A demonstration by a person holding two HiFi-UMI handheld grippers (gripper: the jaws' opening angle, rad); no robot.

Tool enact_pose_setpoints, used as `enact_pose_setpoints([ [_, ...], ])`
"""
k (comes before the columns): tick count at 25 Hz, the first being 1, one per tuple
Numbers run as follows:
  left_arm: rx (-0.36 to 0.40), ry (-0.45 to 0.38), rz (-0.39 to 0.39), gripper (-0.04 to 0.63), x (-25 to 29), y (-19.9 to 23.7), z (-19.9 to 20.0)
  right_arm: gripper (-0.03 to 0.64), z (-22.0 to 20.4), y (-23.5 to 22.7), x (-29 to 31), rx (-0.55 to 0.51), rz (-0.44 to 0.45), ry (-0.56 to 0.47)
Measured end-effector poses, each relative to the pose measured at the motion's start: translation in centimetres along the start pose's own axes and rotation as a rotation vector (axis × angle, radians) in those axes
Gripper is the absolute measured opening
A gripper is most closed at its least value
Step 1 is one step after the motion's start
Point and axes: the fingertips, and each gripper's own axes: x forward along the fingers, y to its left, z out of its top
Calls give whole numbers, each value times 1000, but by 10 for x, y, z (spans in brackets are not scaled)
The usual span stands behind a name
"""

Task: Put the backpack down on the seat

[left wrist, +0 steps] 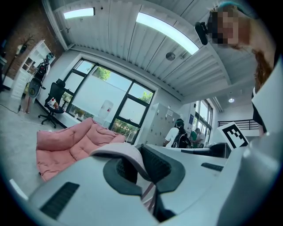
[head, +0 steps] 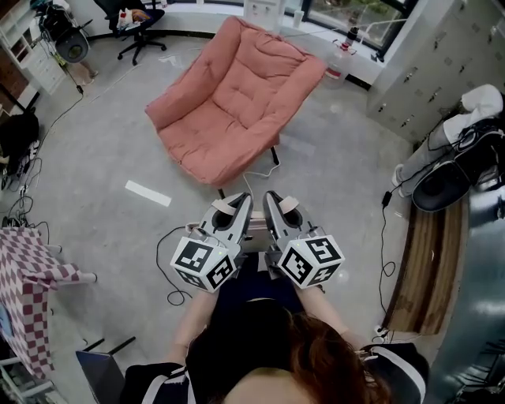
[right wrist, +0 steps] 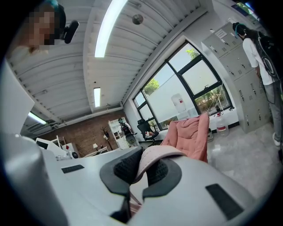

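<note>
The seat [head: 233, 99] stands on the floor [head: 331, 173] ahead of the left hand-held gripper [head: 237, 205] and the right hand-held gripper [head: 276, 203], side by side, a backpack strap [head: 223, 207] in each. An office chair [head: 138, 24] is behind the seat, at left.

The backpack [head: 254, 237], mostly hidden, hangs by two pale pink straps [right wrist: 154, 156], apart from the pink cushioned seat [head: 229, 99].

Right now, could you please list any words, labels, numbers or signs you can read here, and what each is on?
No legible text in any view.
Left gripper cube and right gripper cube: black-and-white square markers, no letters.
Lockers: small door tags, too small to read.
Water bottle: reddish label, too small to read.
</note>
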Motion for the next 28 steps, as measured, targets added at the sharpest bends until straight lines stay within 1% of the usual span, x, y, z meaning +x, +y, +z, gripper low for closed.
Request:
enact_pose_setpoints([
  [3,10,9,-3,20,12,11,2,32,5,-7,14,0,-8,-8],
  [7,20,8,-17,20,35,27,16,32,23,-17,38,2,-12,-27],
  [15,79,-2,-45,20,94,64,64,32,75,-38,98,-23,-19,-72],
  [20,98,-9,-60,20,133,86,96,32,110,-52,136,-46,-25,-90],
  [28,104,-22,-64,20,178,116,128,32,148,-71,185,-64,-21,-95],
])
